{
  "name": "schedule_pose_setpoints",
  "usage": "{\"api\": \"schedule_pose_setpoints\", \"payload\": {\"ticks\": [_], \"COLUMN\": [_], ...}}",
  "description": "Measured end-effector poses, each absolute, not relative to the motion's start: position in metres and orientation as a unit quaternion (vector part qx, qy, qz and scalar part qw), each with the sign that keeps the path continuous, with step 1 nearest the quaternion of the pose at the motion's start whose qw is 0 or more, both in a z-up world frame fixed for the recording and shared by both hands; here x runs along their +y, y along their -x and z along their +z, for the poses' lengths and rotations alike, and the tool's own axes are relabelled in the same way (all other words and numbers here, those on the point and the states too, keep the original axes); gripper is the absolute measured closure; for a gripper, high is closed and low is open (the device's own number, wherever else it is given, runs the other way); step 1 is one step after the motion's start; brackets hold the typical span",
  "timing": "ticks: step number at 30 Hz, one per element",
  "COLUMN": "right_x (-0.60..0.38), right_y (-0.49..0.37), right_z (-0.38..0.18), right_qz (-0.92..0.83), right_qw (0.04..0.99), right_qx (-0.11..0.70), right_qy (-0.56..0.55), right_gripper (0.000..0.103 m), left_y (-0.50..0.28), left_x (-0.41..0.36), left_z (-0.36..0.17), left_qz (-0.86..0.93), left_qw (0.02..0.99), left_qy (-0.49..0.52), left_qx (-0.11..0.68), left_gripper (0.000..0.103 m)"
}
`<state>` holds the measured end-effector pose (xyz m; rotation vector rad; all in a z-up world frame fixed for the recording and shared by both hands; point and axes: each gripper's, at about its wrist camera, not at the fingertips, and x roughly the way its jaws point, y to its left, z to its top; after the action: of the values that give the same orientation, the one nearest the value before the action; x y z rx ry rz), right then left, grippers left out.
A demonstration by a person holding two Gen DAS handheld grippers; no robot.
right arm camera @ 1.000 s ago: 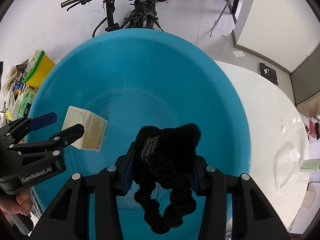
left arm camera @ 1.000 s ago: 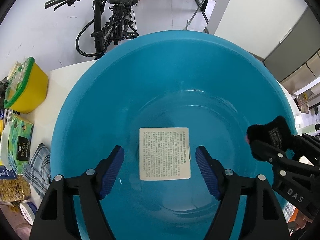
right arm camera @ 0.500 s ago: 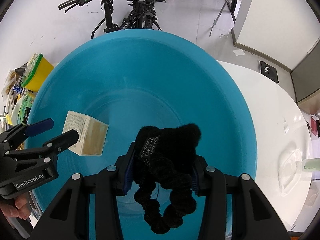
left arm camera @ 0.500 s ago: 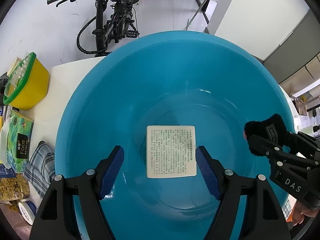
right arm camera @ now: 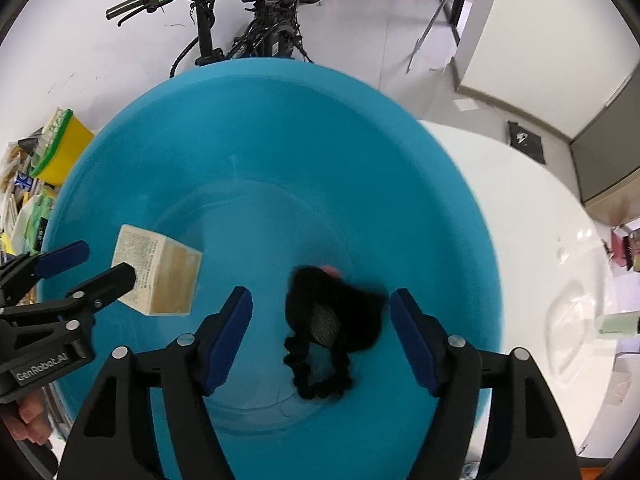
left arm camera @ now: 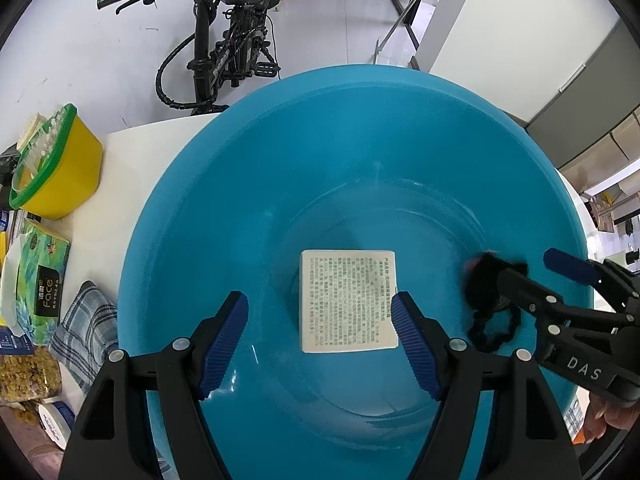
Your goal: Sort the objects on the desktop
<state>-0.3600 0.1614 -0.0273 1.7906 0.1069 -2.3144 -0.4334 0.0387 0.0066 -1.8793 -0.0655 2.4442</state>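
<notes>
The right gripper, low in the right wrist frame, has its jaws opening; the black furry hair tie lies blurred between the pads, touching neither, inside the blue basin. The left gripper stands apart too, its pads clear of the printed box at the centre of its frame, on the basin floor. The basin sits on a white table, which fills the right of the right wrist frame. At the left edge of the left wrist frame are a yellow tub, a green tissue pack and a plaid cloth. A black bicycle stands on the pale tiled floor at upper centre. The pink speck by the hair tie may be part of it.
</notes>
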Motion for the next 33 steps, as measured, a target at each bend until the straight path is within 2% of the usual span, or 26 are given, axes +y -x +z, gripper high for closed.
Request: {"api": "schedule_pose_setpoints", "payload": {"ticks": [14,22,24,26,27,30,33], "right_x": [0.173,0.181,0.181,0.182,0.182,0.177,0.171], "right_y": [0.355,0.353,0.352,0.349,0.348,0.340,0.331], "right_z": [-0.013,0.012,0.020,0.029,0.034,0.050,0.065], "right_qz": [-0.806,-0.859,-0.874,-0.894,-0.903,-0.929,-0.950], "right_qw": [0.104,0.097,0.095,0.090,0.089,0.096,0.100], "right_qx": [0.009,-0.021,-0.023,-0.028,-0.029,-0.019,-0.014], "right_qy": [-0.583,-0.502,-0.476,-0.439,-0.419,-0.356,-0.297], "right_gripper": [0.033,0.032,0.019,0.010,0.007,0.001,0.001], "left_y": [0.425,0.417,0.410,0.404,0.400,0.391,0.386], "left_x": [0.039,0.025,0.023,0.024,0.026,0.031,0.027], "left_z": [0.020,0.051,0.064,0.075,0.081,0.094,0.103], "left_qz": [0.812,0.874,0.903,0.923,0.932,0.949,0.958], "left_qw": [0.030,0.025,0.009,0.006,0.005,0.008,0.019], "left_qy": [0.583,0.482,0.427,0.384,0.363,0.314,0.287], "left_qx": [-0.008,-0.052,-0.044,-0.027,-0.015,0.009,-0.004], "left_gripper": [0.027,0.027,0.026,0.018,0.017,0.015,0.009]}}
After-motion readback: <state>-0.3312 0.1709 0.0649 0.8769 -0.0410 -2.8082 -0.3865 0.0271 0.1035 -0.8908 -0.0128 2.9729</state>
